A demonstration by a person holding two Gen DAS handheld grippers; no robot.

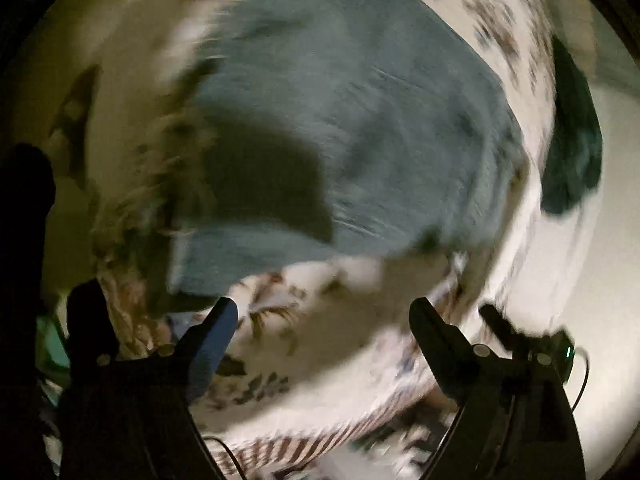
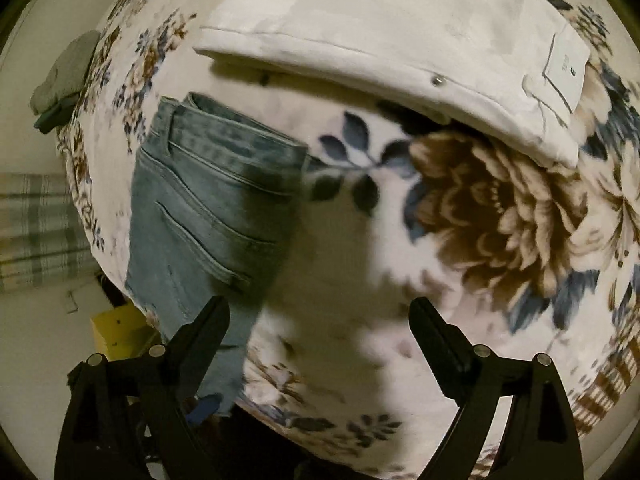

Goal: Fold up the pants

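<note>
Light blue jeans [image 2: 208, 208] lie on a floral blanket [image 2: 500, 208], waistband and back pocket facing up, reaching toward the near left edge. In the blurred left wrist view the jeans [image 1: 360, 120] spread just ahead of my left gripper [image 1: 324, 312], which is open and empty above the blanket [image 1: 320, 360]. My right gripper [image 2: 320, 312] is open and empty; its left finger [image 2: 200, 332] overlaps the jeans' lower part in the view. Folded white pants [image 2: 400, 40] lie further back.
A grey cloth [image 2: 64, 72] hangs at the blanket's left edge. A dark green cloth [image 1: 572, 140] lies at the right. A yellow box [image 2: 120, 332] and plaid fabric [image 2: 36, 228] sit below the left edge.
</note>
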